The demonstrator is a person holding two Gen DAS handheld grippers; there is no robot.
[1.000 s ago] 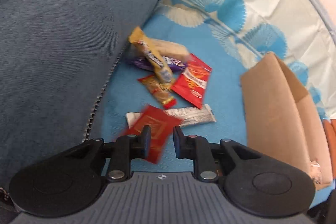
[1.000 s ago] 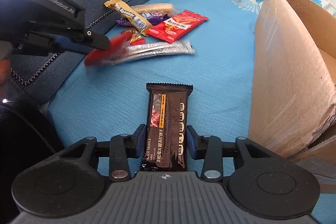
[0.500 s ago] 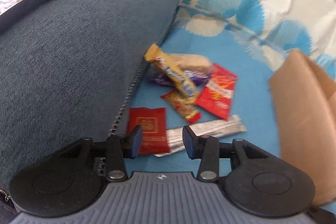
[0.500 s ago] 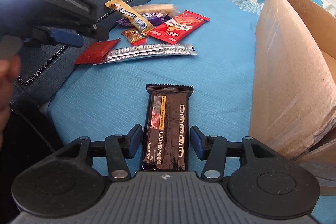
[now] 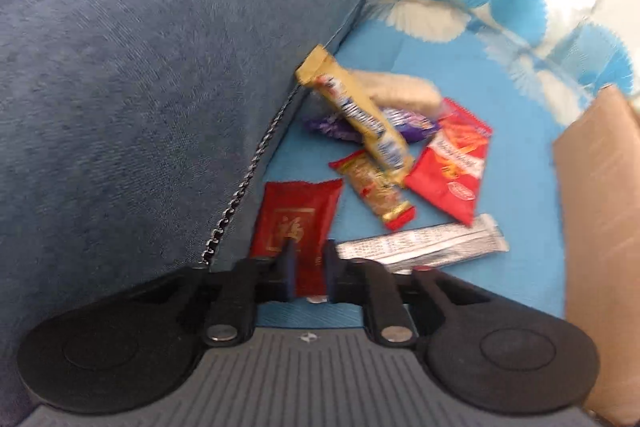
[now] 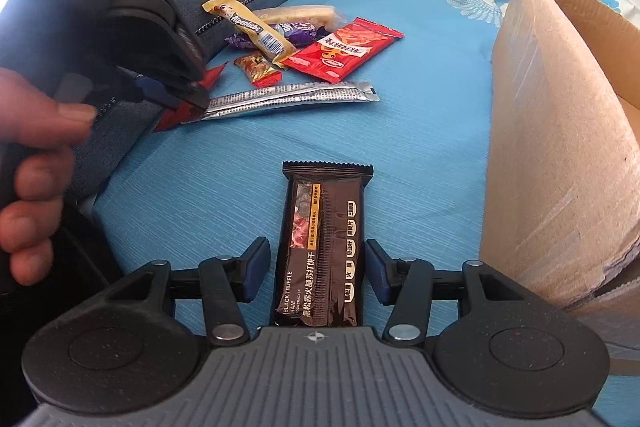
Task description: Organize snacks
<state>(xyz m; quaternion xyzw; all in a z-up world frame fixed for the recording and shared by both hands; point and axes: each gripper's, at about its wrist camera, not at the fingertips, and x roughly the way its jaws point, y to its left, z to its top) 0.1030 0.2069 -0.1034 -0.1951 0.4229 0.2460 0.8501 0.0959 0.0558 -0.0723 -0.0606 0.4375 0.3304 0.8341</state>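
Red foil packet (image 5: 294, 223), gold emblem | flat | left tool (image 5: 307, 267) clamps its near end

Counting seven snack packs sitting on the blue cover right now: one dark brown cracker pack (image 6: 323, 247) lying alone at 6 o'clock, and six bunching up around 10 o'clock: one silver stick (image 6: 288, 98), one small red sachet (image 5: 298, 223), one big red pack (image 6: 344, 51), one yellow bar (image 6: 250, 27), one purple wrapper (image 6: 298, 33), one little red-gold candy (image 6: 258, 69). One cardboard box (image 6: 560, 131) standing at 3 o'clock
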